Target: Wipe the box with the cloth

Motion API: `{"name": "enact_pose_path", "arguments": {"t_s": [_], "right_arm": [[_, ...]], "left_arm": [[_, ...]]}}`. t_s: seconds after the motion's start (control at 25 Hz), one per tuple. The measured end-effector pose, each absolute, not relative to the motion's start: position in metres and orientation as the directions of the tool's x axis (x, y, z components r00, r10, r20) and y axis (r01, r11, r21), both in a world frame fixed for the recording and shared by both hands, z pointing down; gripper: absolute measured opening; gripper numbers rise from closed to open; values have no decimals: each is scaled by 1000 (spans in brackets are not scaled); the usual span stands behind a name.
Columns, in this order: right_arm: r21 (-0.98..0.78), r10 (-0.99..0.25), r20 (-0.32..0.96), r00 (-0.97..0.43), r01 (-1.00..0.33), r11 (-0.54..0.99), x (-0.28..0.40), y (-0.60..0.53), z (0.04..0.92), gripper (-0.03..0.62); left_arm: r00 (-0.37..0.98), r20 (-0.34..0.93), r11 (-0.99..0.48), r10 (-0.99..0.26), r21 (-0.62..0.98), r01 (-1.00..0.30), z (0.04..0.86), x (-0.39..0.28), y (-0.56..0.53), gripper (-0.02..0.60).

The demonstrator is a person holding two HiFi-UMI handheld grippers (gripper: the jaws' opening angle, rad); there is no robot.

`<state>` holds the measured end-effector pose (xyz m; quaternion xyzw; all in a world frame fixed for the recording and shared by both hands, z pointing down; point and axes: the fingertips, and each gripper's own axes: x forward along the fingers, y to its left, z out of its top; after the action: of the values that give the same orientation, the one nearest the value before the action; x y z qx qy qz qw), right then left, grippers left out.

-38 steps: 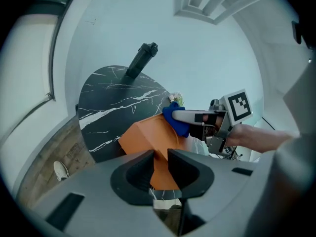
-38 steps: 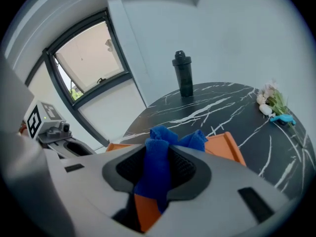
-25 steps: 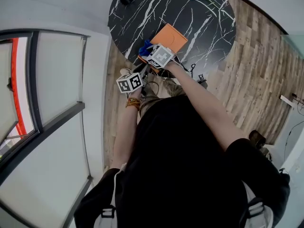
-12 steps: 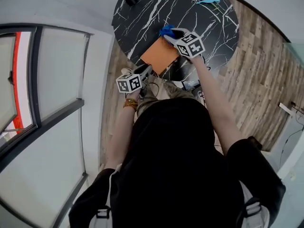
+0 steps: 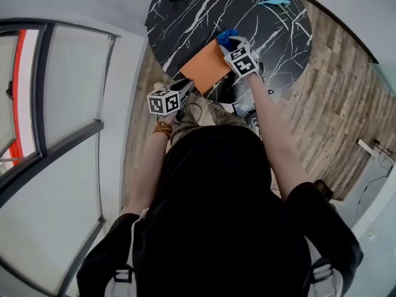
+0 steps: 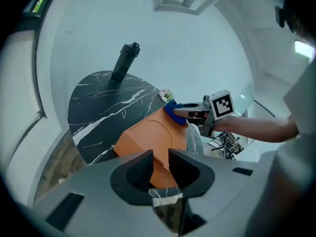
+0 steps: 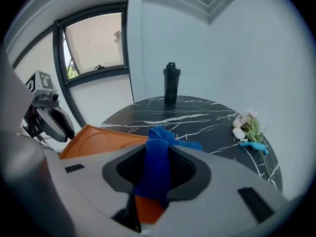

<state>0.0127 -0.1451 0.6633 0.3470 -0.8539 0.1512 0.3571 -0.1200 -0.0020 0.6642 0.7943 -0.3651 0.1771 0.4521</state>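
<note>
Box (image 5: 207,67), orange and flat, lies by the near edge of the round black marble table (image 5: 185,17). The left gripper (image 6: 160,164) pinches the box's near corner; its jaws have just been closing, with that corner between them. The right gripper (image 7: 157,154) is clenched on the blue cloth (image 7: 157,162), which rests at the box's far corner.
</note>
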Motion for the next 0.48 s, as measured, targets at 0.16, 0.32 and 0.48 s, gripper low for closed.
{"name": "enact_pose_path", "arguments": {"t_s": [0.16,0.32,0.48], "right_arm": [[-89,-446,717,-537,-704,705,3,-135,671,117],[-181,-438,704,-559,-737,651,-2,-130,670,115],[-274,-405,687,-603,-732,624,-16,-118,669,115]], "left_arm": [[662,610,-303,-434,593,-746,665,-121,-1,98],[664,608,-314,-435,589,-745,662,-119,-2,98],[671,594,-314,-444,598,-737,661,-119,-1,98]]}}
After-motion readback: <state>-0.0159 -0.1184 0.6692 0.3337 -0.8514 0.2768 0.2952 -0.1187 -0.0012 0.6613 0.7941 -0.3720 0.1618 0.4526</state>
